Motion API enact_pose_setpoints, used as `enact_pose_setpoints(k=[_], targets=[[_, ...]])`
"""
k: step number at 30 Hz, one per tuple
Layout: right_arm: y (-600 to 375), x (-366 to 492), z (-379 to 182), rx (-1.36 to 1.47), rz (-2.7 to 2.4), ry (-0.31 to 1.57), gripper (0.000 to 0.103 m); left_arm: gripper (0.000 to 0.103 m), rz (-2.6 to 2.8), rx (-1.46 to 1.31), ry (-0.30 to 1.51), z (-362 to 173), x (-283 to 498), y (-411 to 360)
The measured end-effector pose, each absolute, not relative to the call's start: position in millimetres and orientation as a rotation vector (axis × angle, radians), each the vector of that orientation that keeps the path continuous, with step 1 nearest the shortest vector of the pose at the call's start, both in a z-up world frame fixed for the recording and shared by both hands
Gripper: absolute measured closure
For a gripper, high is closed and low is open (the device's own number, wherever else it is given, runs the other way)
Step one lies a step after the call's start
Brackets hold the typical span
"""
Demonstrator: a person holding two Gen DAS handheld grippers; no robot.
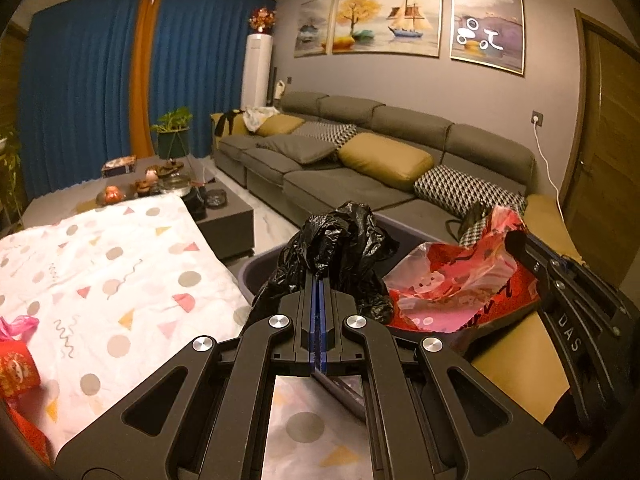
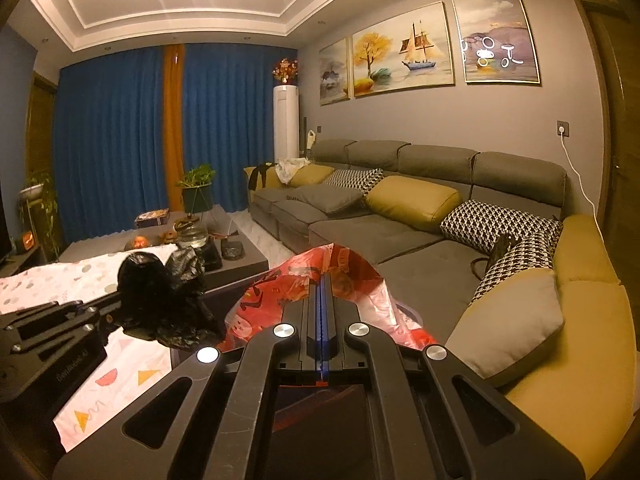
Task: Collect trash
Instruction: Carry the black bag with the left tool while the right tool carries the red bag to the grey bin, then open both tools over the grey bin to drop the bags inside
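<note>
carrying trash to the bin [image 1: 256, 276] just below: left claw [image 1: 319, 280] pinches a black bag [image 1: 336, 240], right claw [image 2: 322, 284] a red bag [image 2: 280, 300]; next, release over it.

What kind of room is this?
It looks like a living room in a home. A long grey sofa with cushions runs along the wall, paintings hang above it, and a low coffee table stands in front of blue curtains.
</note>
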State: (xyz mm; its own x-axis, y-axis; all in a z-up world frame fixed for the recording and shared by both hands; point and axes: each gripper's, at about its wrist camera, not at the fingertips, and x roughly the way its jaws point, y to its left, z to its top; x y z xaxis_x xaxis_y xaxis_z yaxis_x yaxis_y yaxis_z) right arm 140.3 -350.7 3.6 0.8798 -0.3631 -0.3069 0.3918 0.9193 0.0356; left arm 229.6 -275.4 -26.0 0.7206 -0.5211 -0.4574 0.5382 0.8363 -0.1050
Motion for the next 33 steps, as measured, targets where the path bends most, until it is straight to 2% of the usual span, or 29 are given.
enact_pose_setpoints(k=[18,20,22,23,24,25,28,33], targets=[[-361,158,-4,0.127,-0.357,0.345,0.102,0.101,-0.661,0.03,0.559,-42,242,-279],[-361,160,-4,0.125,-0.35,0.349,0.101,0.093,-0.673,0.033,0.567,-44,243,-279],[-362,162,-4,0.132,-0.343,0.355,0.092,0.074,-0.677,0.027,0.567,-45,243,-278],[-363,163,-4,0.142,-0.339,0.358,0.088,0.058,-0.672,0.023,0.564,-45,243,-276],[-366,164,-5,0.148,-0.335,0.359,0.077,0.047,-0.665,0.017,0.557,-45,243,-273],[-367,163,-5,0.154,-0.333,0.357,0.068,0.043,-0.654,0.013,0.55,-44,243,-270],[-368,163,-5,0.151,-0.337,0.356,0.063,0.025,-0.606,0.007,0.529,-41,243,-260],[-364,155,0,0.166,-0.345,0.342,0.053,0.014,-0.52,0.001,0.504,-35,237,-242]])
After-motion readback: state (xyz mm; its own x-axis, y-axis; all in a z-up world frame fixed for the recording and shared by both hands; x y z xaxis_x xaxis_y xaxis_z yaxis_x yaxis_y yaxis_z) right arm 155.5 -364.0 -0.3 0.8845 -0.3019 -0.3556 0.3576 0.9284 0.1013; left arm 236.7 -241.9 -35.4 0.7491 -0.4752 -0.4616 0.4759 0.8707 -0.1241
